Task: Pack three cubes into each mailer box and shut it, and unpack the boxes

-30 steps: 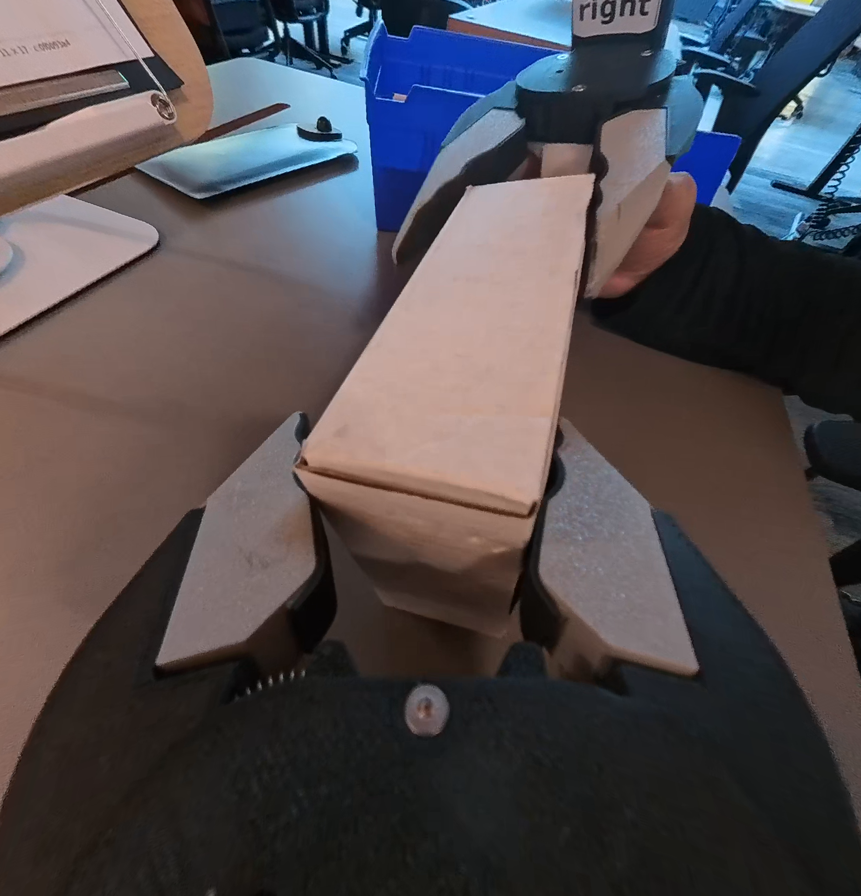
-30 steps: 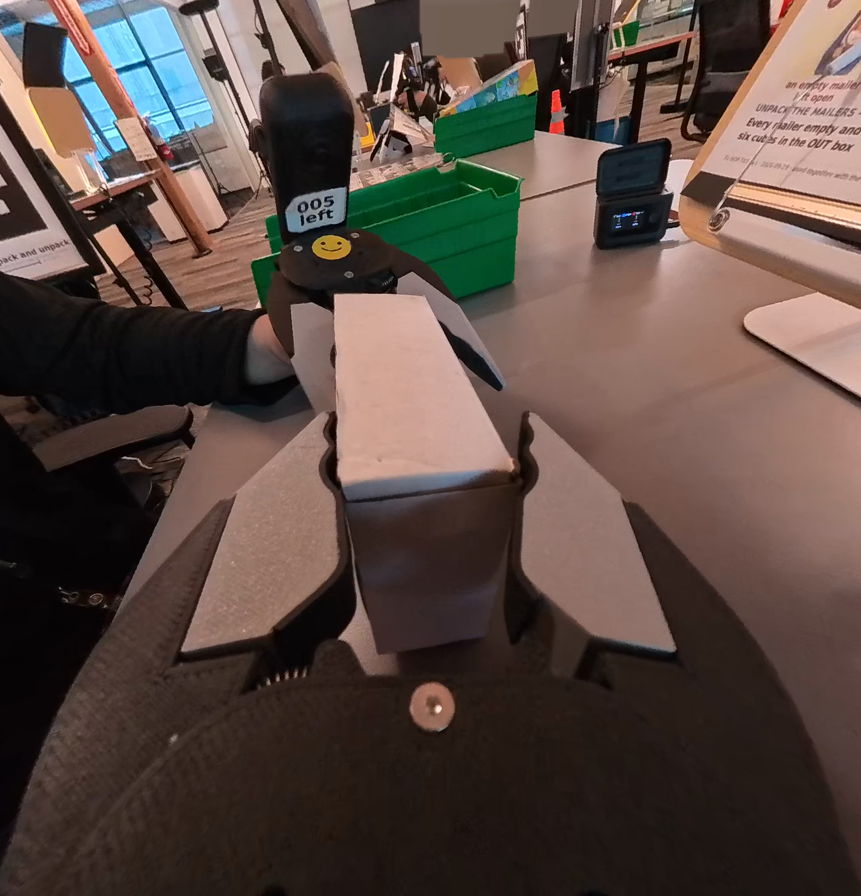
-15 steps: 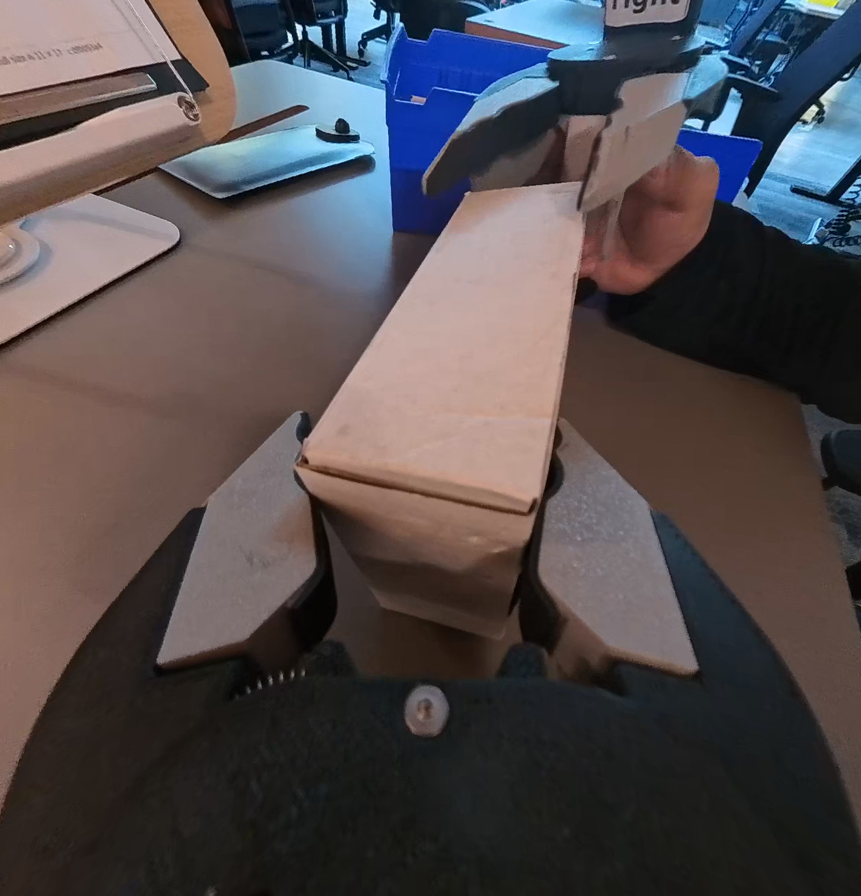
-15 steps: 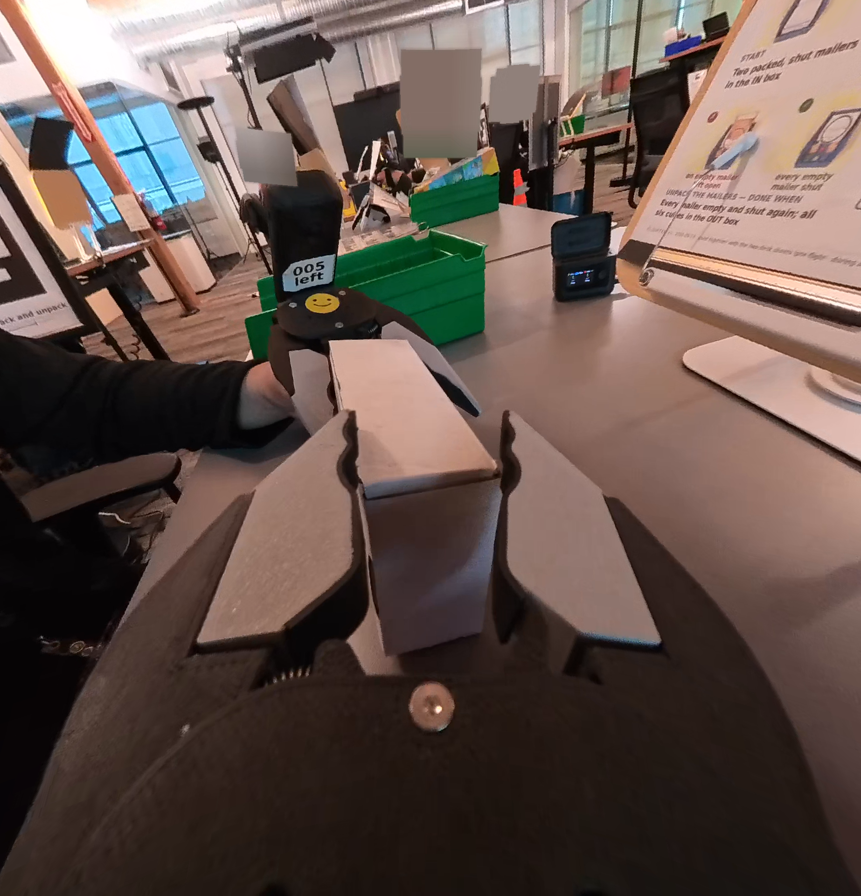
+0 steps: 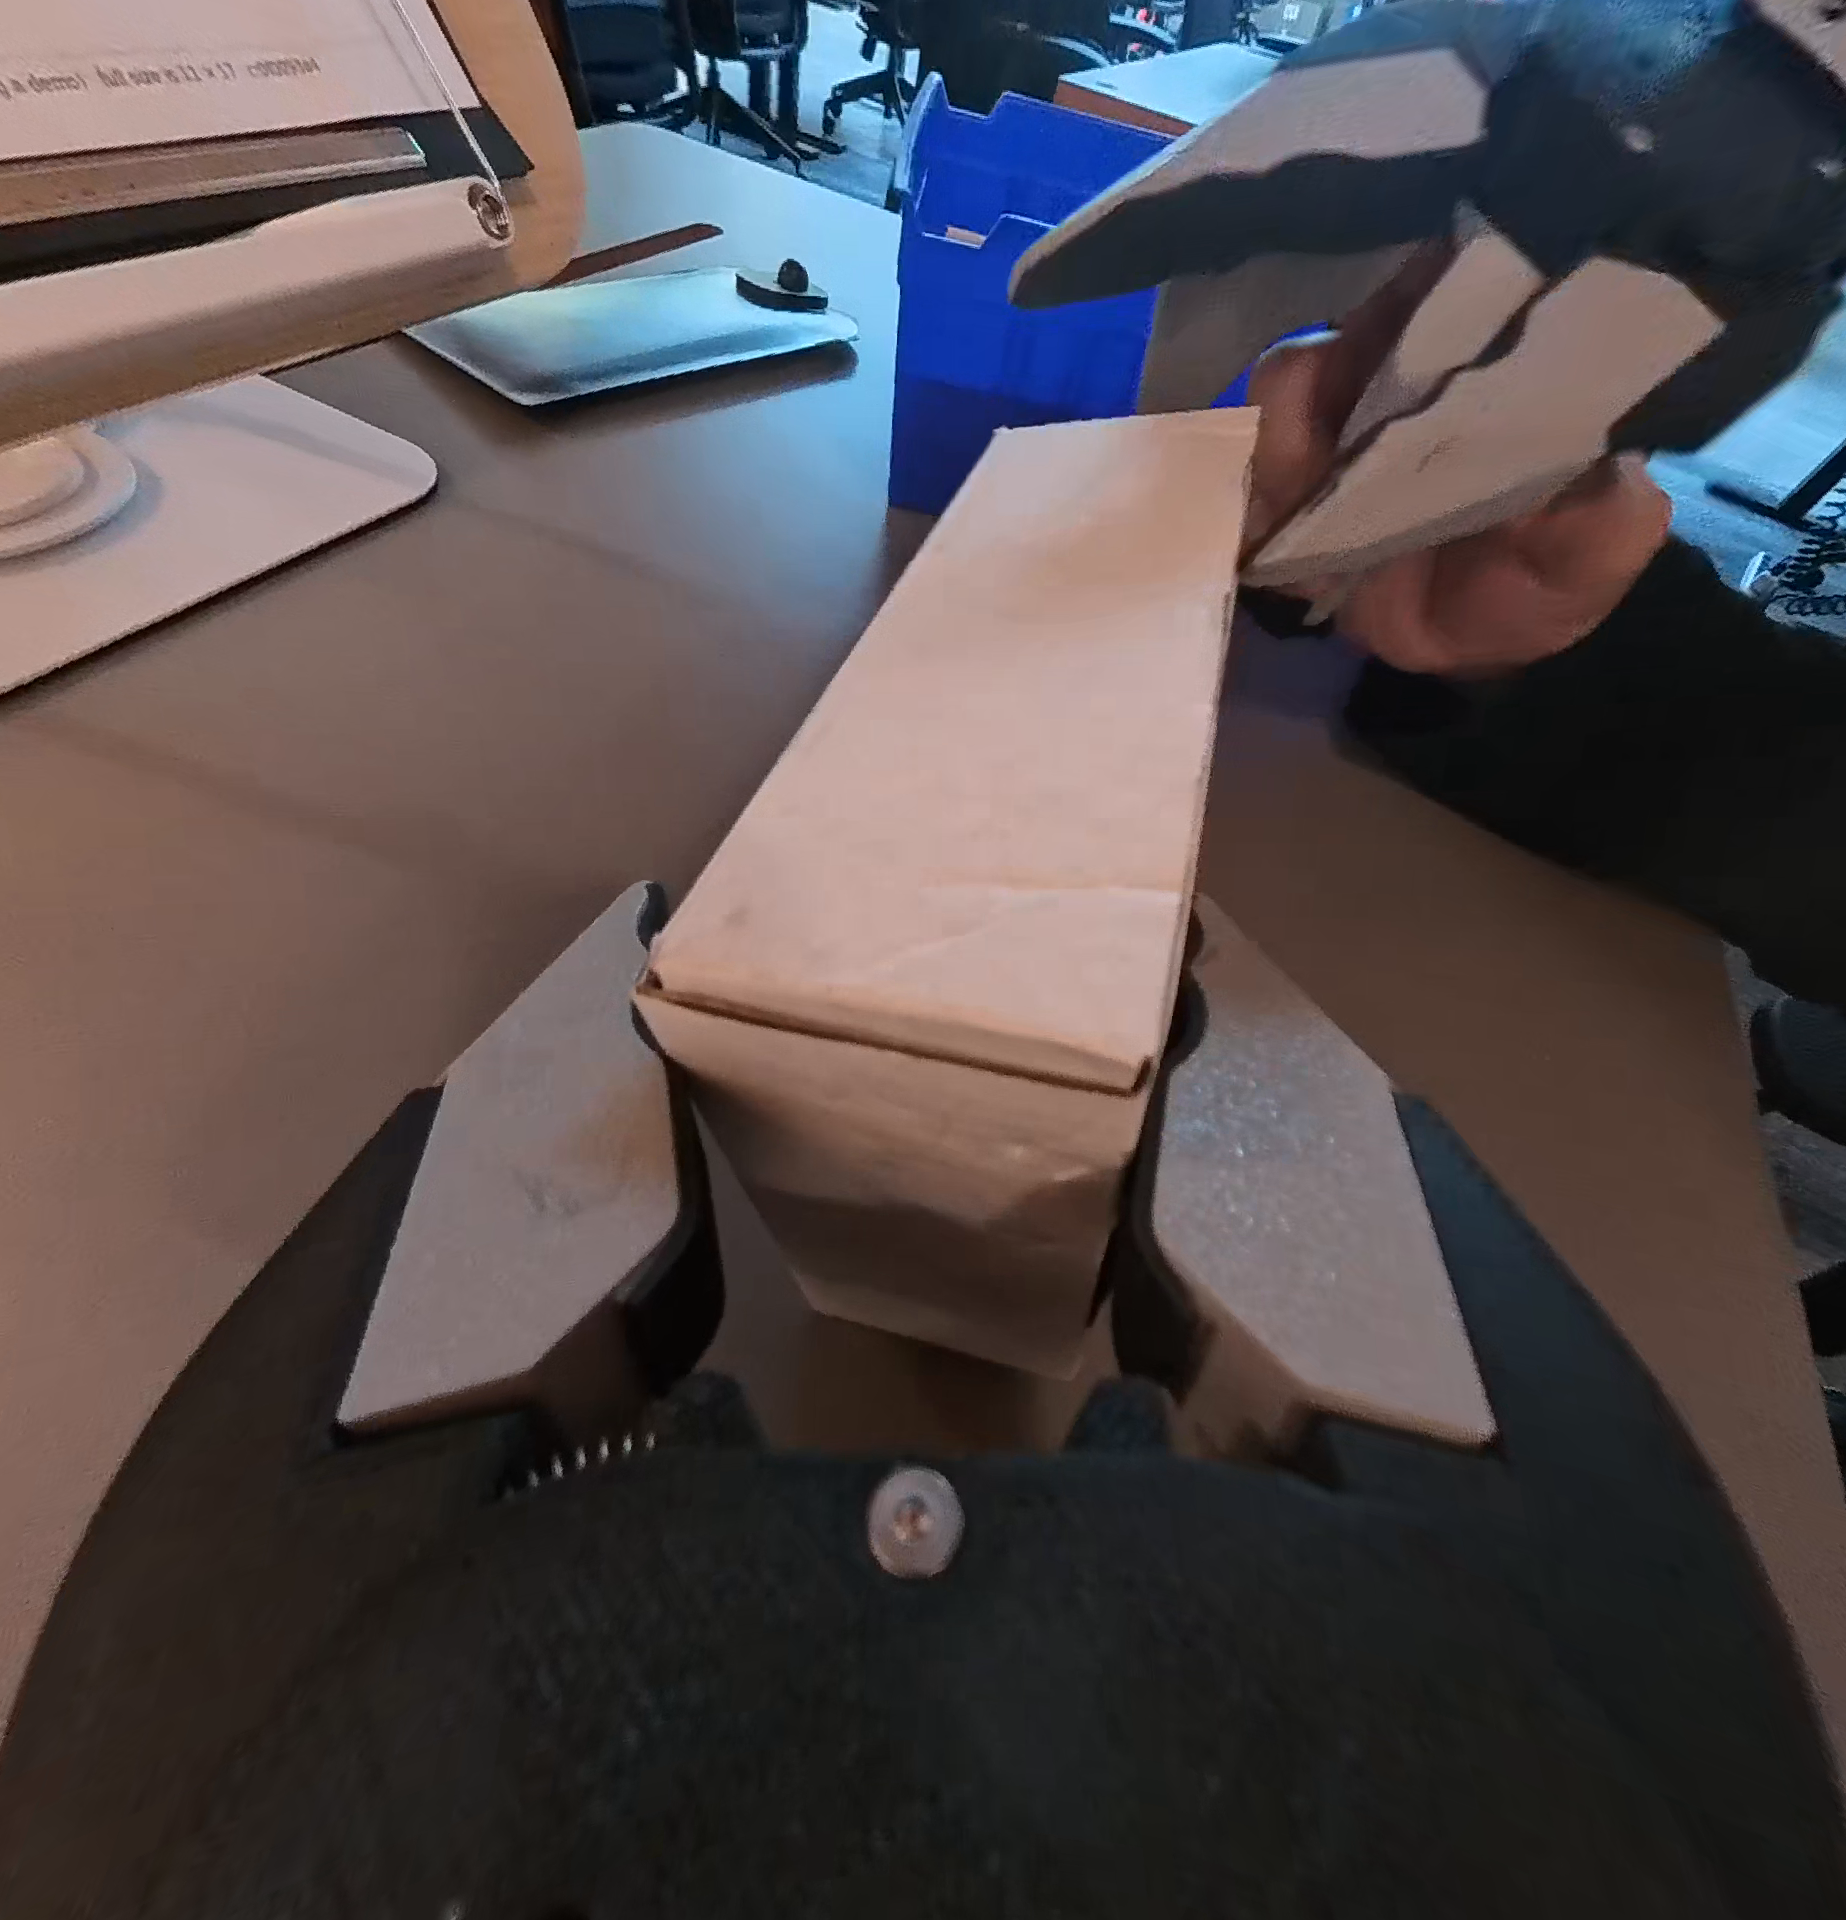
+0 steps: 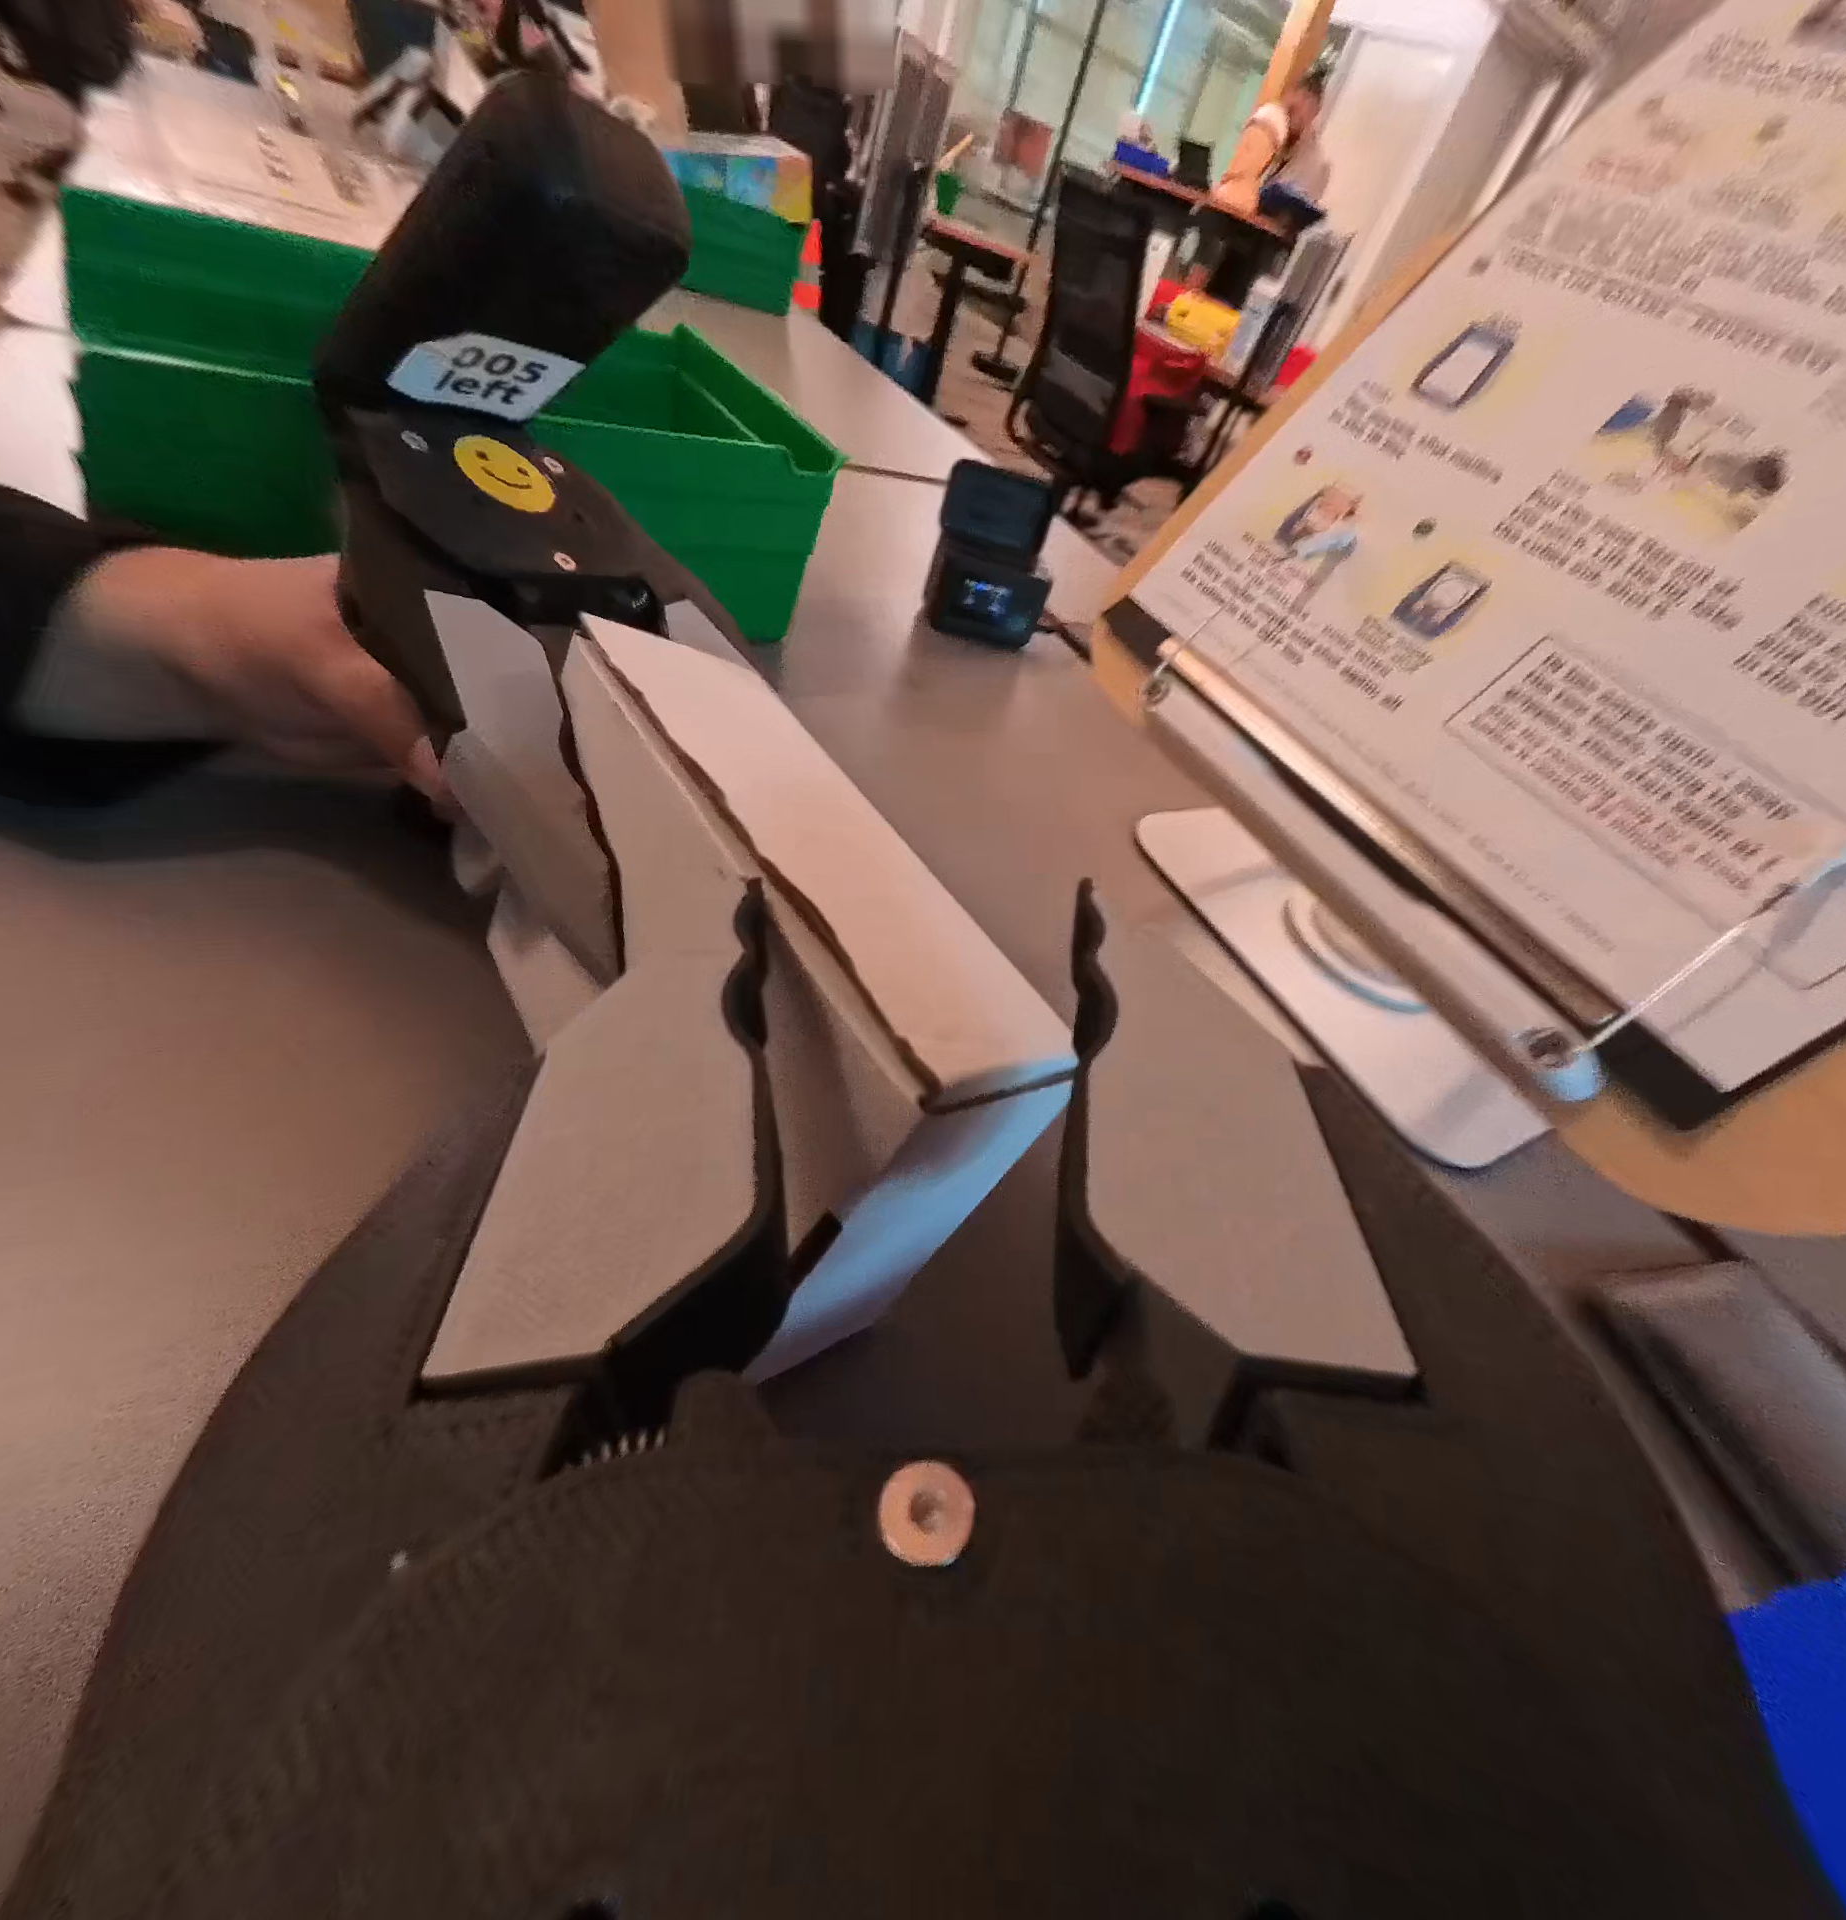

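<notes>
Our left tongs grip the near end of the long cardboard box above the counter; our right tongs gape open around its far end, tilted.

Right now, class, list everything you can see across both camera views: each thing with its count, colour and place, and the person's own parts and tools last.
mailer box: one, tan cardboard, long, lid shut, held above the table
table: one, brown-grey, under everything
blue bin: one, far edge beyond the box
green bins: at least two, behind the left gripper
instruction board: one, white sheet on a wooden stand with a white base
small black device: one, lit screen, by the green bin
grey flat pouch: one, beside the stand
left gripper: one, black, shut on the box's near end
right gripper: one, black, jaws parted at the box's far end
hands: two, black sleeves
</notes>
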